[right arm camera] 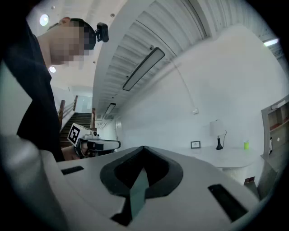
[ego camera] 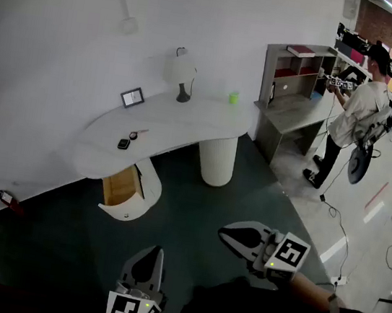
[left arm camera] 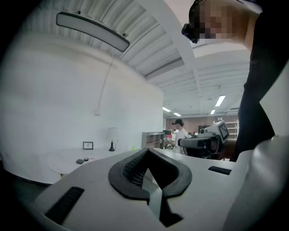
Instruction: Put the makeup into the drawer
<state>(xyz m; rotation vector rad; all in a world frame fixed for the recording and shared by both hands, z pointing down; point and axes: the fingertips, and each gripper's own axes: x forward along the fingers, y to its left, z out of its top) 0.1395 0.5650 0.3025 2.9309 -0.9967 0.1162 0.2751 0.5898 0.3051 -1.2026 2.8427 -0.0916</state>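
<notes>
Head view: makeup (ego camera: pixel 123 143) noted on the table (ego camera: pixel 186 125), near its left end and close to the front edge. Looks like a dark compact with a small pinkish piece just beside it; too small to name further. Under that same end, drawer (ego camera: pixel 120 186) found already pulled out, wooden inside, nothing visible in it. Along the table's back edge: picture frame (ego camera: pixel 132 97) and lamp (ego camera: pixel 184 77). Near the right end: green cup (ego camera: pixel 233 98). Beyond the right end: grey desk (ego camera: pixel 290 111), with a person (ego camera: pixel 352 110) standing at it, no part of this task.

Left gripper view: left gripper (ego camera: pixel 151 258) clenched, nothing between the jaws. Right gripper view: right gripper (ego camera: pixel 232 234) likewise pressed tight and empty. Both held level and low in the head view, well apart from the table, across the dark floor (ego camera: pixel 196 203).

Judged as the opening step: approach only. No makeup picked up, nothing stowed.

Next move, probably:
- Walk up to the table's left end.
- Release one gripper's jaws, bring them over the compact from the front edge, and close on its sides.
- Expect an awkward pinch on so flat a piece, so watch for sliding on the tabletop.
- Lower it into the drawer just beneath, then repeat for the pinkish piece.
</notes>
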